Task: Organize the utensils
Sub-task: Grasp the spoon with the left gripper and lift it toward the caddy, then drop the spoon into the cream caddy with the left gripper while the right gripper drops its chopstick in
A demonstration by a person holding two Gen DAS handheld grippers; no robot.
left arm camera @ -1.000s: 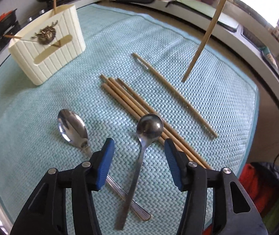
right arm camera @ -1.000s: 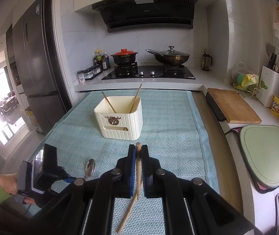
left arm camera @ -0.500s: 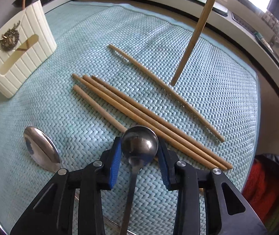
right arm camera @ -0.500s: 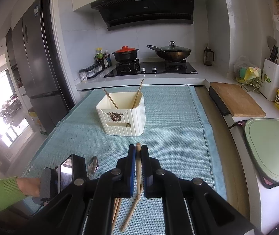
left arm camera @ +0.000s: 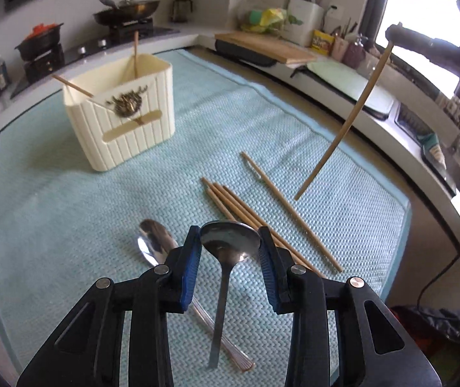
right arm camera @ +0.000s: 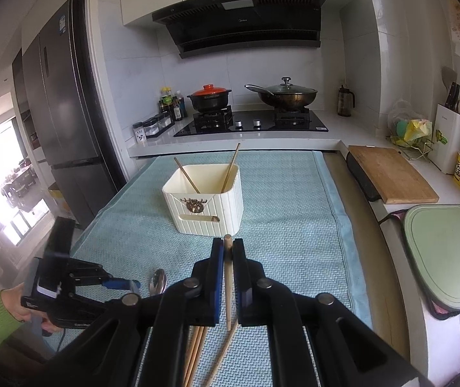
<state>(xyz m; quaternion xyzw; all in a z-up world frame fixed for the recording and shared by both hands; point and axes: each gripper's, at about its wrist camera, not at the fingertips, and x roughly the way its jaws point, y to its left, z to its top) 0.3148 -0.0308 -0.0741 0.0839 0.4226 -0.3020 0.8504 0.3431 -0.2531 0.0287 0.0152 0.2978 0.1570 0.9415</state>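
Between the left gripper [left arm camera: 230,254] pads, a steel spoon [left arm camera: 228,245] is pinched by its bowl edges, now lifted off the blue mat [left arm camera: 68,209]; smooth rim could slip. Right gripper [right arm camera: 228,277] is clamped on a chopstick [left arm camera: 342,122]. White holder [left arm camera: 123,109] sits beyond; loose chopsticks [left arm camera: 262,213] remain.

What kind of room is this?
A home kitchen, most likely: a gas stove with pots, a range hood above it, and a fridge at the left.
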